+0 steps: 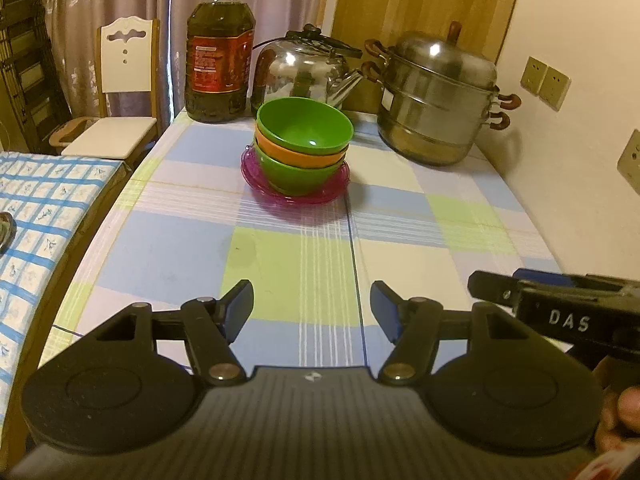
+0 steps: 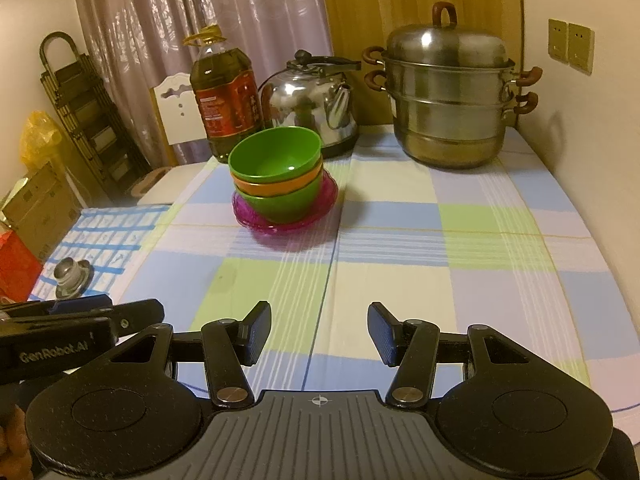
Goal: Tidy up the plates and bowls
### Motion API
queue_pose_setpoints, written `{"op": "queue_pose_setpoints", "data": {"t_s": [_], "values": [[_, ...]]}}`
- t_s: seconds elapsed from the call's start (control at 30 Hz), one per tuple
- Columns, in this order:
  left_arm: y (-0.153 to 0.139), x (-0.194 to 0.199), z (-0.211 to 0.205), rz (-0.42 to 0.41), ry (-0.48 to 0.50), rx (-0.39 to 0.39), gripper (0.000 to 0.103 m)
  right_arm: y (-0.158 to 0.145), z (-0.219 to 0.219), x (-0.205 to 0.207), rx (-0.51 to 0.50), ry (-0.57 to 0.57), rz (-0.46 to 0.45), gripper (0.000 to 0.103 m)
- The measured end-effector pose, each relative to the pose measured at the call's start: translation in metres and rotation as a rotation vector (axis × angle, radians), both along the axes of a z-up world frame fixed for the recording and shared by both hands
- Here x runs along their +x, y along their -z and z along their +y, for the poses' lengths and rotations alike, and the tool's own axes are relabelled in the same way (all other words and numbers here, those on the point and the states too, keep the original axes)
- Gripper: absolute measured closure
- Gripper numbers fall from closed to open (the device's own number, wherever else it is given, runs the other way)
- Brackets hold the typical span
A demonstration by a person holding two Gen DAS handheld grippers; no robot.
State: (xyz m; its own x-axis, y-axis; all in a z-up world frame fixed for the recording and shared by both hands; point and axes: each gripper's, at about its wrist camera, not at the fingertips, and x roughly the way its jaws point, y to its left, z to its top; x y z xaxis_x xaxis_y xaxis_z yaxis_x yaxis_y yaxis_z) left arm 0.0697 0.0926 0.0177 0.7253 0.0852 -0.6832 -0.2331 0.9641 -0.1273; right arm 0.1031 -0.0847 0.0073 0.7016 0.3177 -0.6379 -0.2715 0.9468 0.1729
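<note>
Three plastic bowls (image 1: 304,144), green over orange over green, sit nested on a translucent magenta plate stack (image 1: 256,178) at the far middle of the checked tablecloth (image 1: 168,248). Stacking looks finished, or close to it; no loose dish shows anywhere in either view.

Left gripper (image 1: 312,312) hangs near, well back from the bowls, jaws spread, nothing between them. Right gripper (image 2: 319,332) likewise: jaws apart, empty, low over the near cloth. The two sit side by side, each catching the other at the frame edge.

Judgement: task is at its closing step. Next move, if any, would be a nudge to square the top bowl, which sits slightly tilted, or simply pulling both tools clear.

Surroundings: large amber oil bottle (image 1: 219,54) just behind-left of the stack, shiny steel kettle (image 1: 304,70) directly behind, tiered steel steamer pot (image 1: 438,100) far right. Kettle spout crowds the stack's far side; approach from the near side is open.
</note>
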Motion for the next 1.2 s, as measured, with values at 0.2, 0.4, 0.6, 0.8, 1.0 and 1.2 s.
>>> {"op": "queue_pose_setpoints", "data": {"t_s": [0.2, 0.4, 0.6, 0.8, 1.0, 1.2], "values": [[-0.003, -0.007, -0.01, -0.008, 0.008, 0.016, 0.041, -0.008, -0.005, -0.012, 0.006, -0.003, -0.019, 0.049], [-0.008, -0.01, -0.017, -0.023, 0.021, 0.038, 0.041, -0.01, -0.009, -0.021, 0.001, -0.003, -0.024, 0.049], [-0.011, -0.011, -0.019, -0.032, 0.021, 0.048, 0.041, -0.009, -0.012, -0.026, -0.003, -0.001, -0.022, 0.049], [-0.011, -0.013, -0.019, -0.03, 0.022, 0.045, 0.041, -0.006, -0.014, -0.026, 0.003, 0.003, -0.014, 0.049], [-0.011, -0.014, -0.019, -0.031, 0.025, 0.047, 0.041, -0.006, -0.014, -0.026, 0.002, 0.003, -0.016, 0.049], [-0.011, -0.014, -0.019, -0.03, 0.028, 0.042, 0.041, -0.006, -0.014, -0.026, 0.002, 0.003, -0.017, 0.049]]}}
